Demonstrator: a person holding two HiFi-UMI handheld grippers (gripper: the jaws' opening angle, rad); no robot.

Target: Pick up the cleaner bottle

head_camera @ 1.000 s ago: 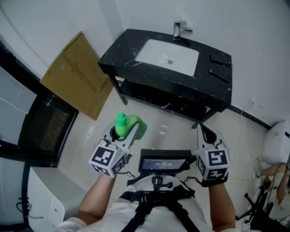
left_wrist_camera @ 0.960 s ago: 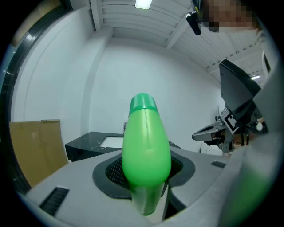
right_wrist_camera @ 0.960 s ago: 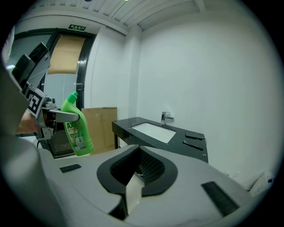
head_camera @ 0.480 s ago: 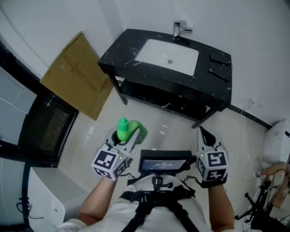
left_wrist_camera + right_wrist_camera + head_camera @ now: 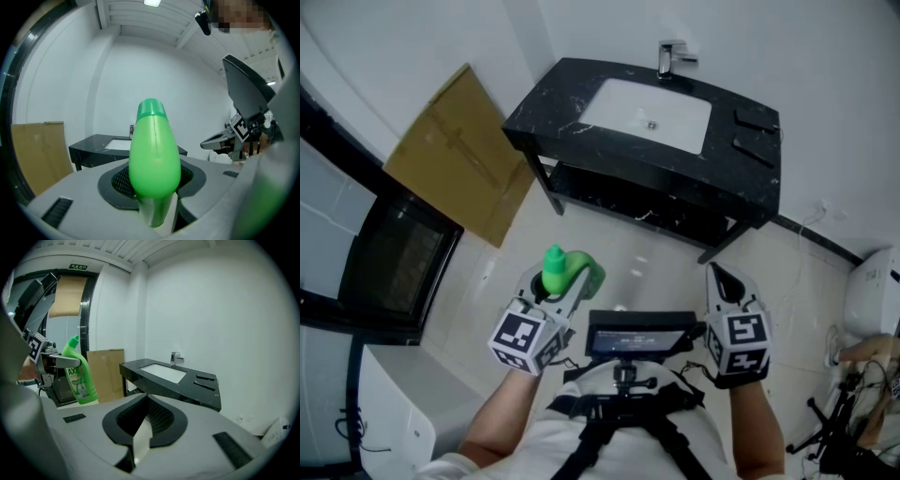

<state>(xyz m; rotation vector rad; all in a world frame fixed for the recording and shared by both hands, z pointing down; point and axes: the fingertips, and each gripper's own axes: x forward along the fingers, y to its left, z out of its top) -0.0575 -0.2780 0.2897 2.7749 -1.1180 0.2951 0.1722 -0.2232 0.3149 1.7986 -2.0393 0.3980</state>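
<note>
Walls (image 5: pixel 825 56): plain white, unbroken behind the counter.
Floor (image 5: pixel 787 281): pale glossy tiles.
Counter (image 5: pixel 553 103): black marble top on dark legs, standing against the wall, with a lower shelf (image 5: pixel 628 197).
Basin (image 5: pixel 647 112): white, rectangular, sunk into the top.
Faucet (image 5: pixel 672 59): chrome, behind the basin.
Cardboard sheet (image 5: pixel 459 155): brown, leaning on the wall left of the counter.
Door (image 5: pixel 384 253): dark-framed glass, with a green exit sign (image 5: pixel 77 266) above.
Ceiling (image 5: pixel 140 18): white slats, one lit panel (image 5: pixel 152 2).
</note>
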